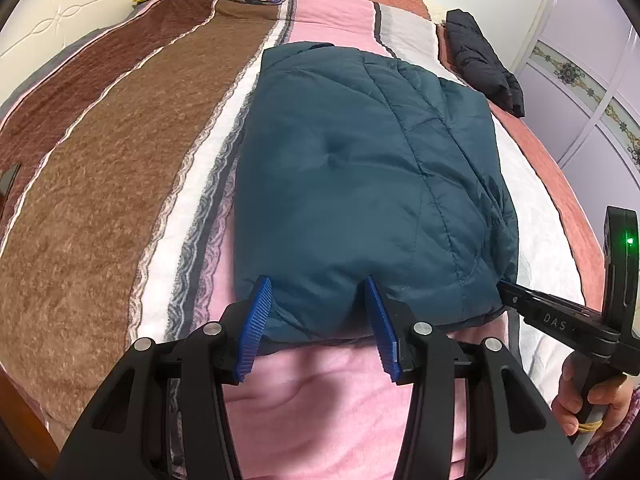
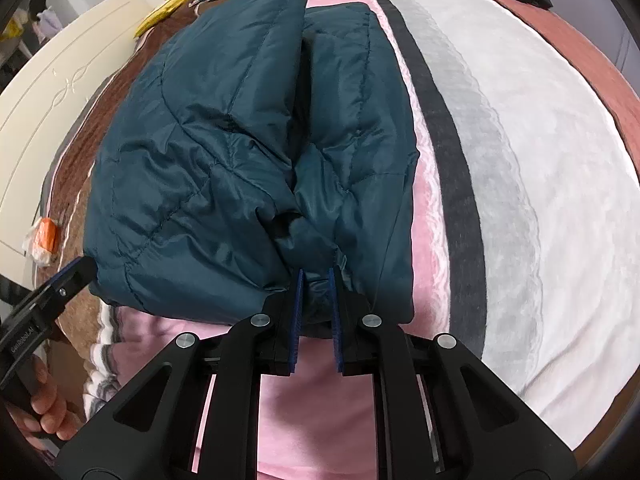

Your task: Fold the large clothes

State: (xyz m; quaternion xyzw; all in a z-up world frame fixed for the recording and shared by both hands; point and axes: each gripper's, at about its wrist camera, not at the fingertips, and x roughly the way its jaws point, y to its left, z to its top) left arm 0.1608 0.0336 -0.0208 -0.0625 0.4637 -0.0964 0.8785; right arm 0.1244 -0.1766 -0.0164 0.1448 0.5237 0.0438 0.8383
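Teal quilted puffer jacket (image 1: 360,184) was spread, already doubled over, across the centre of the frame on a striped pink, brown and white blanket (image 1: 120,200). Its lower hem was pinched tightly by the right gripper (image 2: 316,304), presumably for lifting into another fold. The left gripper (image 1: 318,320) was held spread around the hem, gripping nothing. "DAS" and "GenRobot.AI" were printed on the tools.

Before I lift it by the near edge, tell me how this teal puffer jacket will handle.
The jacket is puffy and quilted, so it is probably light for its bulk. It dents and creases, so it will likely sag and unfold. Its sheen hints that it may slip; the right gripper pinches only a small bunch.
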